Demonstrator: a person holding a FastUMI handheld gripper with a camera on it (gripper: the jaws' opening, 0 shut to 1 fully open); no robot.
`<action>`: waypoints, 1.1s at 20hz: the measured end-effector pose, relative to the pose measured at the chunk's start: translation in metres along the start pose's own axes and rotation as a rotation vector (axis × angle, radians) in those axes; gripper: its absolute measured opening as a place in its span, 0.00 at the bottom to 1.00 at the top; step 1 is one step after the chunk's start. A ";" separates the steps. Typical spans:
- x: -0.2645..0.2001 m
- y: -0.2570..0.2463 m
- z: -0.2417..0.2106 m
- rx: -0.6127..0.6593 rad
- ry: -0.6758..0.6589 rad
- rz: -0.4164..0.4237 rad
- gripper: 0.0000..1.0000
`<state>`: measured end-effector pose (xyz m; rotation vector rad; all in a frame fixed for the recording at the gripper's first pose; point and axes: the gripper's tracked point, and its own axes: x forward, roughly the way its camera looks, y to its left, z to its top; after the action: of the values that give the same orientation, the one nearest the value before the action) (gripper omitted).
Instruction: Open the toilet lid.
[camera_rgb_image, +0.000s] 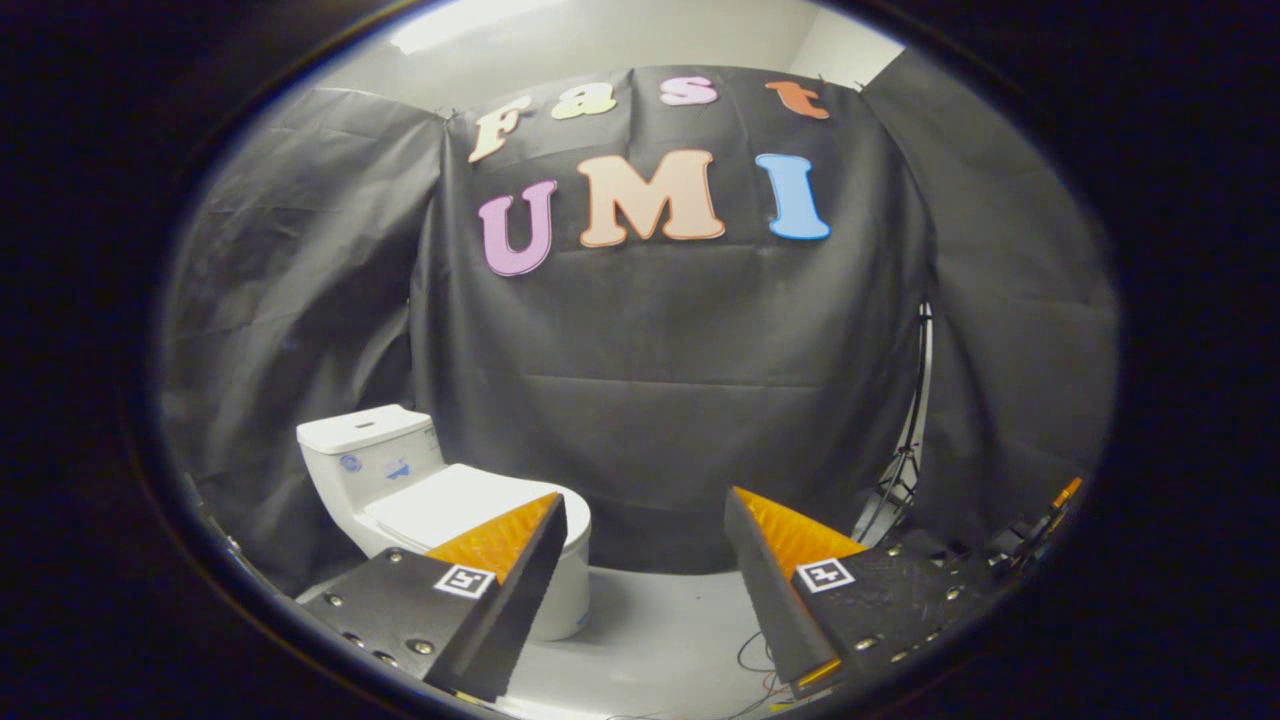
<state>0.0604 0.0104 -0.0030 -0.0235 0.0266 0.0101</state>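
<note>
1. The gripper (645, 520) is hovering with its fingers spread wide, gripping nothing.
2. The toilet lid (450, 500) is lying flat and closed, beyond the left finger (500, 570) at about ten o'clock, well apart.

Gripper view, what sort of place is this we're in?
Probably a mock bathroom set up in a recording booth, not a real one. A white toilet with its lid down stands on a pale floor, against black cloth walls. The hand-held gripper is open, short of the toilet.
</note>
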 end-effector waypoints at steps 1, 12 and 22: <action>0.014 0.009 0.005 -0.020 -0.004 0.022 0.94; 0.015 0.128 0.084 -0.014 -0.206 -0.197 0.94; -0.036 0.210 0.063 -0.041 -0.202 -0.298 0.93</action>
<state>0.0235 0.2211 0.0562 -0.0670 -0.1793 -0.2850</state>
